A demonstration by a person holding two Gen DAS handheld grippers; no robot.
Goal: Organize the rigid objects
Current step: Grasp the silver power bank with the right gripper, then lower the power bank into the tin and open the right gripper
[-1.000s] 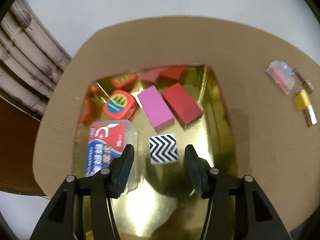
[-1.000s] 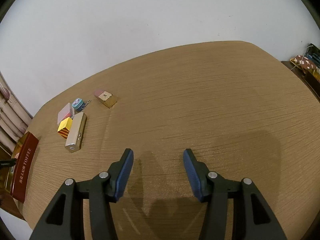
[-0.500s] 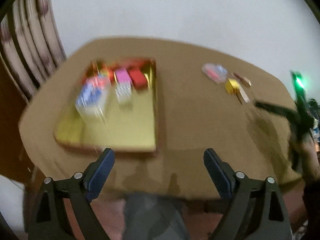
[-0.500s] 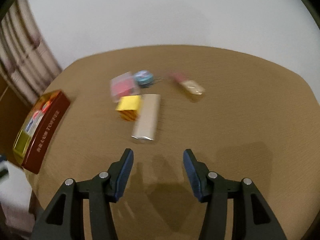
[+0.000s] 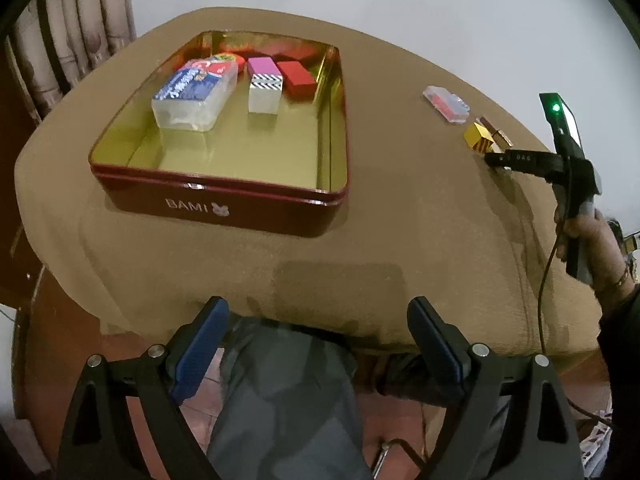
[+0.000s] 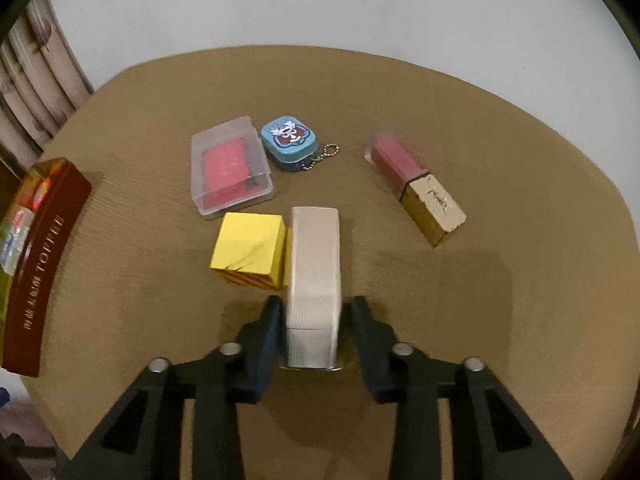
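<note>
A long silver box (image 6: 314, 264) lies on the brown table, and my right gripper (image 6: 314, 312) straddles its near end with the jaws closing. The left pad touches the box; a thin gap shows at the right pad. A yellow cube (image 6: 250, 248) sits against the box's left side. The red tin (image 5: 224, 204) holds a clear labelled box (image 5: 192, 92), a chevron-topped block (image 5: 264, 92), a pink block (image 5: 262, 67) and a red block (image 5: 296, 78). My left gripper (image 5: 318, 320) hangs open and empty over the table's near edge.
A clear case with a pink insert (image 6: 230, 170), a blue keychain tin (image 6: 289, 140) and a pink-and-gold tube box (image 6: 420, 188) lie beyond the silver box. The red tin (image 6: 44, 264) stands at the table's left. A person's legs (image 5: 280, 400) show below the table edge.
My left gripper pulled back from inside the tin to the table's near edge and opened wide. My right gripper travelled to the cluster of objects and closed in around the silver box.
</note>
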